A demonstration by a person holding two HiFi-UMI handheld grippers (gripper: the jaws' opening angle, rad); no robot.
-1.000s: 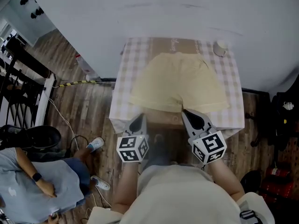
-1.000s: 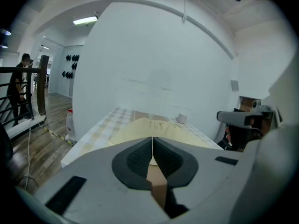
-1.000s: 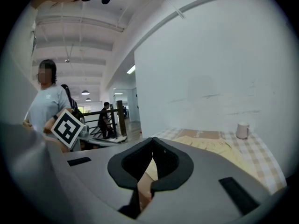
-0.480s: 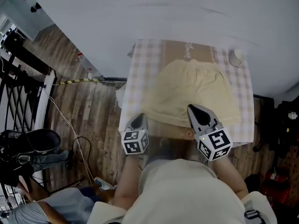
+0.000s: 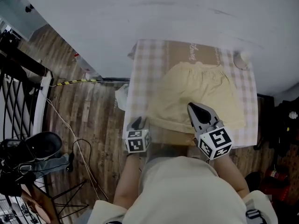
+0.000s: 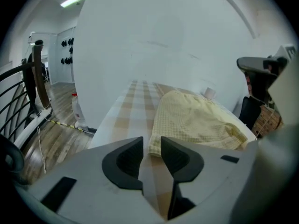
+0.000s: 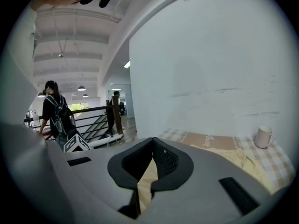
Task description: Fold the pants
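Checked tablecloth (image 5: 145,69), one pair of pants (image 5: 201,92), one cup (image 5: 241,59), two hand-held grippers (image 5: 137,122) (image 5: 194,108)

The right tool (image 7: 153,146) has its dark jaws closed, the tips meeting. Through the slit lower down, a bit of pale checked fabric shows. Beyond it, the counter (image 7: 172,135), covered in checks with a brown printed strip (image 7: 210,141), runs up to a white wall (image 7: 210,55). The pale yellow pants (image 7: 244,162) lie on it to the right, and a white mug (image 7: 263,136) stands past them near the wall. Off to the left, by a black railing (image 7: 91,110), are a person with a backpack (image 7: 52,113) and another person (image 7: 116,110).
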